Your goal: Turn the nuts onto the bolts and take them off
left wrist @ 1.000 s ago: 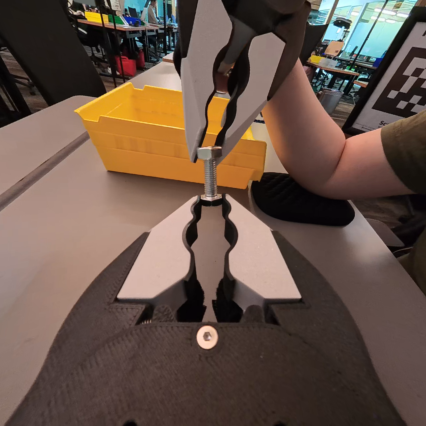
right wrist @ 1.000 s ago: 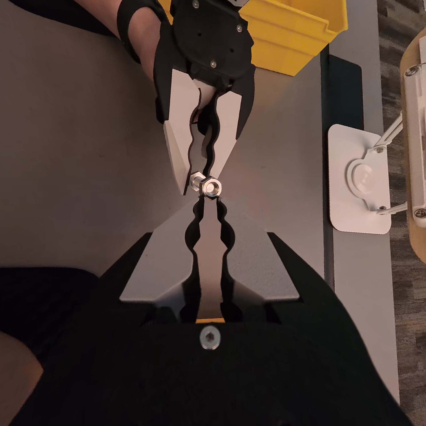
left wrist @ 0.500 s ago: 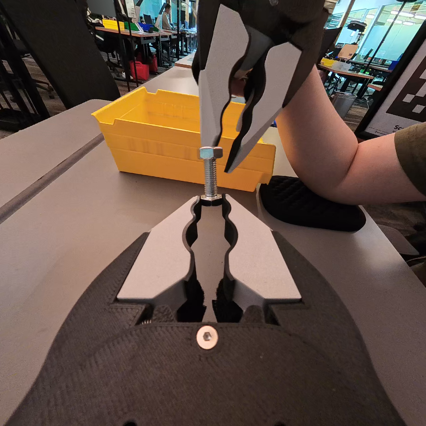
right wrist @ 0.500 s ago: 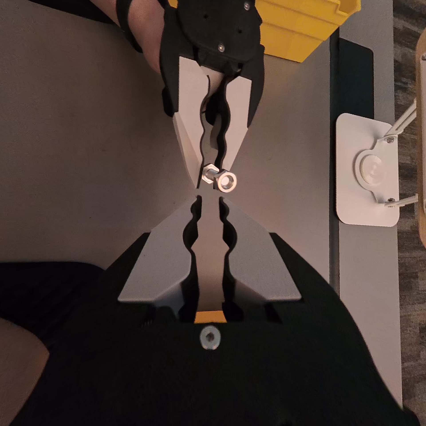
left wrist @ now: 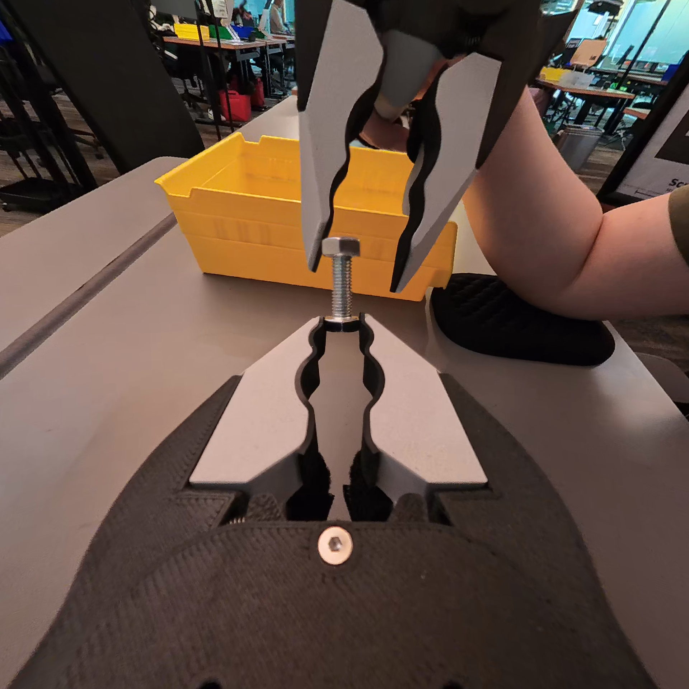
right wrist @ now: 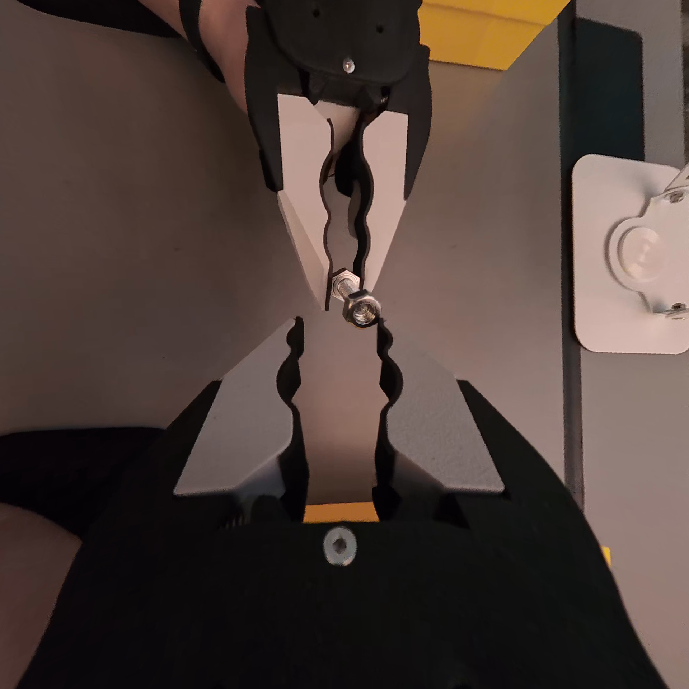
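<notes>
At the left of the left wrist view lay bare grey worktop [left wrist: 130, 354], and behind it a yellow bin [left wrist: 261, 208] whose inside could not be seen.

In the middle, the left tool [left wrist: 341, 320] was closed almost fully, its tips pinching the nut [left wrist: 341, 326] between them. The bolt [left wrist: 342, 283] stood upright out of that nut, its long axis running straight up, away from the worktop, with the hex head uppermost. Most of the thread showed bare between head and nut, so I judged the nut sat near the bolt's far end.

The right tool [left wrist: 354, 277] came down from above, pointing tip-first against the left one, with its jaws spread well apart and holding nothing. It was not centred. One finger [left wrist: 317, 223] stood just beside the head, perhaps touching it, and the other hung clear on the opposite side. The right wrist view agreed: looking down along the bolt, the head lay off towards one fingertip of the open right tool [right wrist: 337, 322], not midway between the two.

So the next grip seemed to depend on shifting the right tool sideways until the head sat between both fingers. Only then could they close on the flats and turn.

Farther right, a forearm rested on a black pad [left wrist: 522, 328].
</notes>
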### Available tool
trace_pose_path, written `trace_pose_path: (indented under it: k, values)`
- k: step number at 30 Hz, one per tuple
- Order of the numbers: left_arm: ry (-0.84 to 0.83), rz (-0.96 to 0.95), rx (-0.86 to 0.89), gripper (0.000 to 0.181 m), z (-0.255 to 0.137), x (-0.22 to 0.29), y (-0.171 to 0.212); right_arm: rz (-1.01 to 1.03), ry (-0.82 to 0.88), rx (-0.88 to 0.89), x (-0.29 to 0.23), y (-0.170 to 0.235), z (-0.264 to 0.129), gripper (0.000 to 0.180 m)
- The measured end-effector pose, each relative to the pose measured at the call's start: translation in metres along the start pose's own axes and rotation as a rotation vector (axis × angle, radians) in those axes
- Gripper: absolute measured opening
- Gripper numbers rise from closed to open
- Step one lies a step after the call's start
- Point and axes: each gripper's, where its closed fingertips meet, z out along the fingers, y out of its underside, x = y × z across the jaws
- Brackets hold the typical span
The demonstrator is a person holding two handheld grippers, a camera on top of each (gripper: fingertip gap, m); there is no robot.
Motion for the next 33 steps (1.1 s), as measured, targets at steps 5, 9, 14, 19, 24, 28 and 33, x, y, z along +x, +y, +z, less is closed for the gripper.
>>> trace_pose_path:
  k: [5, 9, 14, 19, 24, 28, 33]
  values:
    - [0.013, -0.001, 0.010, 0.016, -0.001, 0.002, -0.003, -0.007, 0.003, 0.024, 0.001, -0.005, -0.001, 0.036]
    - [0.024, 0.001, 0.018, 0.016, -0.001, 0.004, -0.004, -0.001, 0.024, 0.029, 0.004, -0.006, -0.002, 0.030]
    - [0.023, 0.001, 0.023, 0.016, -0.001, 0.004, -0.006, 0.010, 0.045, 0.067, 0.010, -0.010, -0.007, 0.025]
    - [-0.006, 0.015, 0.011, 0.016, -0.001, 0.001, -0.004, 0.078, 0.033, 0.090, 0.013, -0.017, -0.007, 0.016]
    - [-0.065, 0.005, 0.022, 0.016, -0.005, -0.009, -0.006, 0.280, 0.010, 0.092, 0.024, -0.020, -0.005, 0.017]
    - [-0.204, 0.080, 0.001, 0.016, -0.011, -0.026, -0.007, 0.539, -0.009, 0.087, 0.036, -0.022, -0.001, 0.017]
    - [-0.281, 0.157, -0.020, 0.016, -0.013, -0.030, -0.007, 0.617, -0.057, 0.157, 0.040, -0.032, -0.004, 0.023]
